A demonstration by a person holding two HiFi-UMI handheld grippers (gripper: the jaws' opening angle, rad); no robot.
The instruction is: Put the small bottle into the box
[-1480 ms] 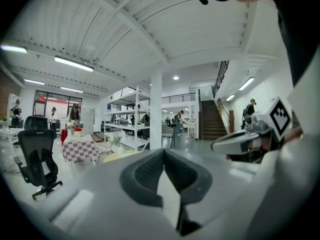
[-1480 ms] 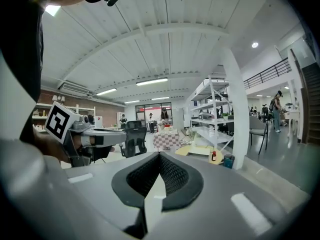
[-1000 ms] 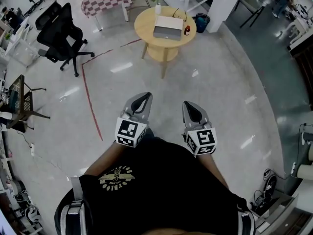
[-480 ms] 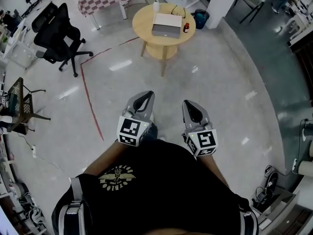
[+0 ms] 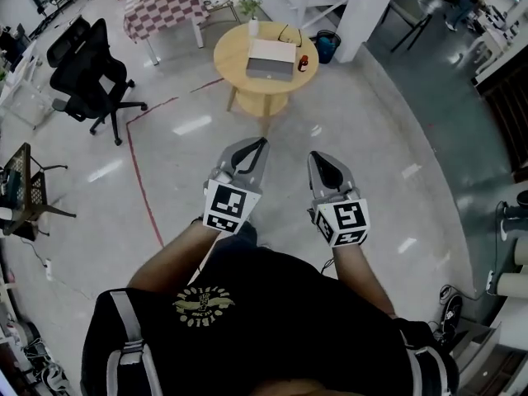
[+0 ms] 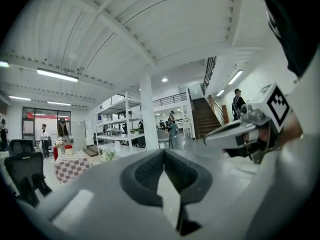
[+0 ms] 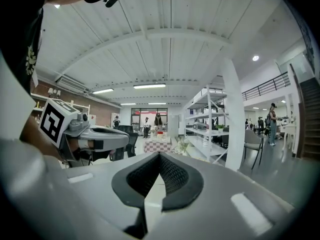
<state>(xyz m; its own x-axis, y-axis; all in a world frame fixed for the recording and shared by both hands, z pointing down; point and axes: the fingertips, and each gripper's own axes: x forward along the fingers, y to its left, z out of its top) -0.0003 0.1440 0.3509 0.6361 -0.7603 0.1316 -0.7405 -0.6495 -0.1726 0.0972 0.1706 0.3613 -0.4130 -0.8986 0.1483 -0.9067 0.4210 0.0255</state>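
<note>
Head view: one small bottle (image 5: 303, 63), reddish-brown, upright, too small for more detail. It stands on the round wooden table (image 5: 233, 54), just beside the right edge of the box (image 5: 271, 58) and outside it. One box, pale grey, flat, rectangular, near the table's middle. One table. On it also one white bottle with a green sprig (image 5: 252, 25) behind the box. Table sits well ahead of me across the grey floor; both grippers are well apart from it.

Two grippers, side by side in front of my chest, each with one marker cube. My left gripper (image 5: 262, 143): jaws closed tip to tip, nothing between them. My right gripper (image 5: 313, 157): jaws also pressed together, empty. Left gripper view shows its pads (image 6: 145, 176) meeting, with my right gripper off to the side. Right gripper view shows the same, pads (image 7: 175, 176) touching.

Off to the left: black office chair (image 5: 87, 77), checked tablecloth (image 5: 161, 2), red floor line (image 5: 142, 172).
</note>
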